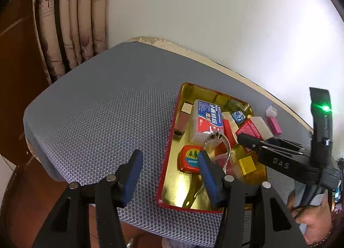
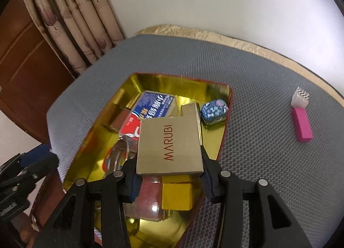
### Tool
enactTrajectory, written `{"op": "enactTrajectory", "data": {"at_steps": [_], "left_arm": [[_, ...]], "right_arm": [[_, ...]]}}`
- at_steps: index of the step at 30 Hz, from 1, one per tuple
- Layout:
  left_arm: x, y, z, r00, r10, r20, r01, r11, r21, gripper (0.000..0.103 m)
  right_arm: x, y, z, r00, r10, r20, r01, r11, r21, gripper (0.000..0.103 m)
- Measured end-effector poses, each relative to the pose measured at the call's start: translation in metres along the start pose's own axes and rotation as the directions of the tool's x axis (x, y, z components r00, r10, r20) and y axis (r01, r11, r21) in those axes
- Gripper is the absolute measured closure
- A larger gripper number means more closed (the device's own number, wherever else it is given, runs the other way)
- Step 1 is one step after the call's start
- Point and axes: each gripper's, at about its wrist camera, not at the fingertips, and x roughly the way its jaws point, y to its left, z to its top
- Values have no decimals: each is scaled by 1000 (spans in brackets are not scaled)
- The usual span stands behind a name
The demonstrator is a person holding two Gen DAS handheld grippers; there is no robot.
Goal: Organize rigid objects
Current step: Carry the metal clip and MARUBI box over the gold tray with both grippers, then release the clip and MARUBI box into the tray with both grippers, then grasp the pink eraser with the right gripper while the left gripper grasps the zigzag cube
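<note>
Over the mat's near edge, my left gripper gapes wide, empty beside the tray. From the right view, my right gripper clamps the MARUBI box above the crowded tray; the pink block and patterned block remain outside.

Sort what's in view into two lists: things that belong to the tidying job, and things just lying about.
Part of the job:
- right claw, shut on the tan box
- gold tray
- pink block, out on the mat
- patterned white block, out on the mat
- left claw, open

Just lying about:
- grey mat
- curtain
- wooden door
</note>
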Motion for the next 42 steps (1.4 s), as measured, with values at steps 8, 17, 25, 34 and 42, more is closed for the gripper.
{"op": "enactTrajectory", "data": {"at_steps": [8, 17, 25, 34, 42], "left_arm": [[4, 7, -3, 999, 17, -29, -17, 1000, -3, 49], [9, 5, -7, 998, 60, -33, -61, 998, -5, 49], [12, -1, -14, 997, 65, -49, -65, 998, 1, 49], [16, -9, -19, 995, 93, -45, -92, 995, 38, 49], [29, -7, -19, 992, 104, -76, -102, 994, 36, 49]], "right_arm": [[15, 6, 0, 1000, -19, -16, 19, 1000, -3, 58], [-32, -17, -10, 986, -6, 166, -7, 997, 79, 35], [-54, -108, -34, 966, -227, 127, 200, 960, 196, 34], [-18, -173, 3, 955, -296, 11, 290, 942, 170, 45], [25, -197, 36, 956, -284, -70, 292, 945, 146, 56]]}}
